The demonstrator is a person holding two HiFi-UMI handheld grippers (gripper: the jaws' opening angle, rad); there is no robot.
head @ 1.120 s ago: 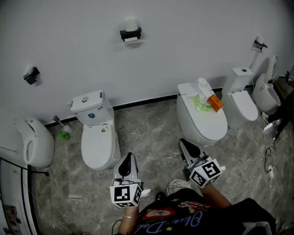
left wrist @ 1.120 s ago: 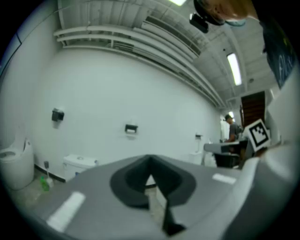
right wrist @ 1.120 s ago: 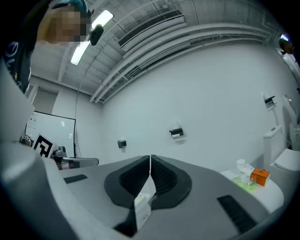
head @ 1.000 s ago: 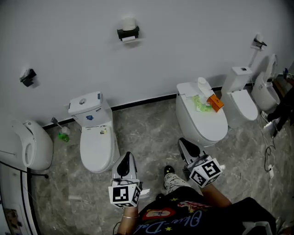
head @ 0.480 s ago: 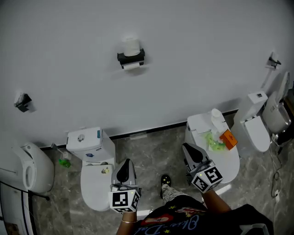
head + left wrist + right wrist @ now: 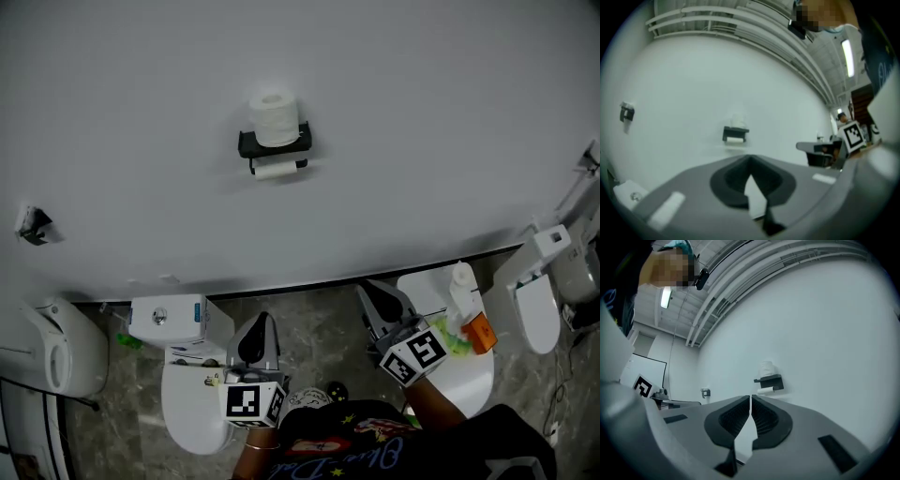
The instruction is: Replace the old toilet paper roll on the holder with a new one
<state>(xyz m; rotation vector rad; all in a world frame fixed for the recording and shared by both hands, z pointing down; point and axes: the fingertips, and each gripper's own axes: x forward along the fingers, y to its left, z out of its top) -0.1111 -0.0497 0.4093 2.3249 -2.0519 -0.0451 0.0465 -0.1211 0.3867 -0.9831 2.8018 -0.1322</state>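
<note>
A black wall holder [image 6: 274, 145] carries a full white roll [image 6: 275, 117] standing on its top shelf and a thin, nearly used-up roll [image 6: 275, 170] hanging beneath. Both grippers are held level well short of the wall, pointing toward it. My left gripper [image 6: 262, 323] is shut and empty, over the left toilet. My right gripper [image 6: 370, 292] is also shut and empty, beside the right toilet. In the left gripper view the holder [image 6: 735, 134] sits above the closed gripper [image 6: 750, 163]. In the right gripper view the holder [image 6: 769, 380] with its roll [image 6: 766, 368] stands just right of the closed gripper [image 6: 750, 397].
A white toilet [image 6: 187, 398] with its tank [image 6: 169, 322] stands below left. Another toilet [image 6: 450, 375] at the right bears a white bottle [image 6: 461, 286] and an orange box [image 6: 480, 333]. A second small wall fitting [image 6: 36, 225] is far left, and another toilet [image 6: 539, 300] far right.
The person has walked toward the wall: the holder looks larger and lower in view, and the toilets have slid down the frame. Both grippers came forward with it and stayed shut.
</note>
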